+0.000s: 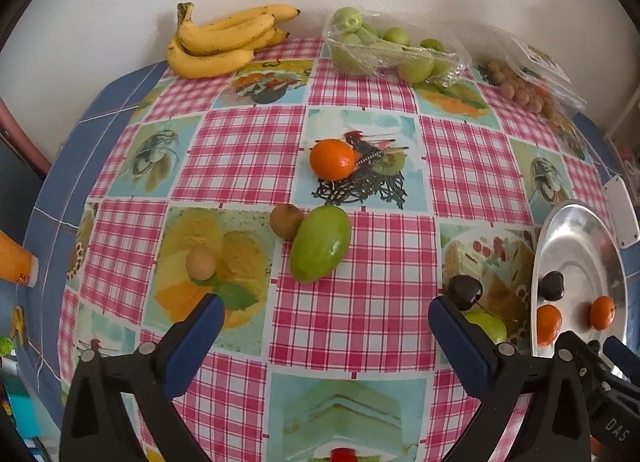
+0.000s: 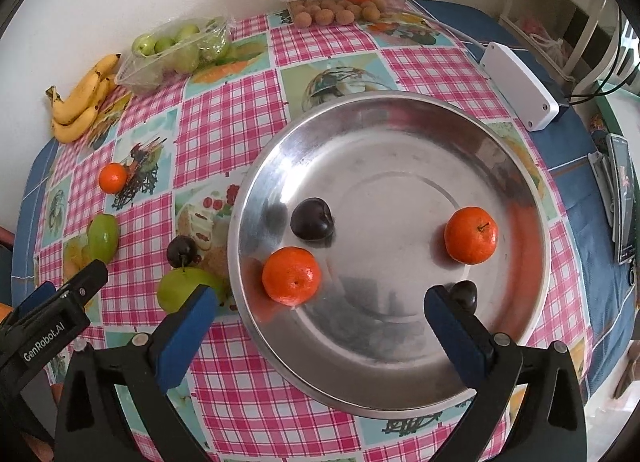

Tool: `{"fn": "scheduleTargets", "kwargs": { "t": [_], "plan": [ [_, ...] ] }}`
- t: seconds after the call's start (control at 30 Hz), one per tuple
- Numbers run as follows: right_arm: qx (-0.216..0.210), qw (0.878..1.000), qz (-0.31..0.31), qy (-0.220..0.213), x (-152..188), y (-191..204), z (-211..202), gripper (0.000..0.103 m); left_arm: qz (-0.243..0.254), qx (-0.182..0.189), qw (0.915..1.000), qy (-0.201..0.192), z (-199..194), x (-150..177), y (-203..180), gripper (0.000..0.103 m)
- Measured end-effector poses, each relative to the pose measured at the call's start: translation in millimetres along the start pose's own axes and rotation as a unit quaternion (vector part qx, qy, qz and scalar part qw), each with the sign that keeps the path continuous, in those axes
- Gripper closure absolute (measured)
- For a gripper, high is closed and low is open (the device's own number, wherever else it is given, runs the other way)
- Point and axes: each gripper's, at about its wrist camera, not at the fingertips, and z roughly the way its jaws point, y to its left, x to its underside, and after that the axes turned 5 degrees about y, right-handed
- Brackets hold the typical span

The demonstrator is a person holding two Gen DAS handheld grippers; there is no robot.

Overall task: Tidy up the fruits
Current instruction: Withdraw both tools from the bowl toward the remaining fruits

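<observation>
My left gripper (image 1: 324,304) hangs open over the checked tablecloth, nothing between its fingers. Ahead of it lie a green mango (image 1: 321,242), a kiwi (image 1: 286,220), a mandarin (image 1: 333,158) and a small tan fruit (image 1: 201,263). A dark plum (image 1: 465,292) and a green apple (image 1: 486,326) sit by its right finger. My right gripper (image 2: 321,296) is open above the steel plate (image 2: 256,189). The plate holds two mandarins (image 2: 292,276) (image 2: 471,235), a plum (image 2: 312,218) and another dark plum (image 2: 464,296) partly hidden behind the right finger. The pads touch no fruit.
Bananas (image 1: 224,37), a plastic tray of green fruit (image 1: 384,45) and a clear box of small brown fruit (image 2: 336,9) line the wall. A white box (image 2: 520,85) and a phone (image 2: 622,197) lie right of the plate. An orange cup (image 1: 16,262) stands at the left edge.
</observation>
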Motion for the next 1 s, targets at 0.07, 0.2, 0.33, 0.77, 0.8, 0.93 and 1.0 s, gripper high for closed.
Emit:
{"fn": "scheduleTargets", "kwargs": {
  "t": [0.07,0.2,0.33,0.77,0.8,0.93,1.0],
  "plan": [
    [0.001,1.000,-0.004,-0.002,0.1,0.4,-0.5,0.000,-0.003,0.005,1.0000,-0.002,-1.0,-0.7,0.6,0.000],
    [-0.008,1.000,-0.011,-0.012,0.4,2.3,-3.9,0.000,-0.012,-0.002,0.9998,-0.013,-6.7,-2.5,2.9,0.000],
    [-0.015,0.999,-0.022,-0.020,0.2,6.1,-7.3,0.000,-0.034,-0.021,0.9989,-0.026,-13.3,-5.5,11.7,0.000],
    [-0.037,0.998,-0.022,-0.035,-1.1,13.2,-13.6,0.000,-0.070,-0.034,0.9960,-0.043,-24.5,-10.4,32.0,0.000],
    [-0.033,0.999,-0.024,-0.036,-0.9,14.8,-13.5,0.000,-0.072,-0.037,0.9958,-0.043,-24.8,-10.7,34.0,0.000],
    [-0.006,0.998,-0.038,-0.050,0.1,23.5,-14.9,0.000,-0.077,-0.036,0.9953,-0.046,-27.3,-11.3,41.6,0.000],
    [0.004,0.997,-0.046,-0.054,0.6,27.8,-15.9,0.000,-0.076,-0.040,0.9953,-0.046,-28.0,-11.9,44.7,0.000]
  ]
}}
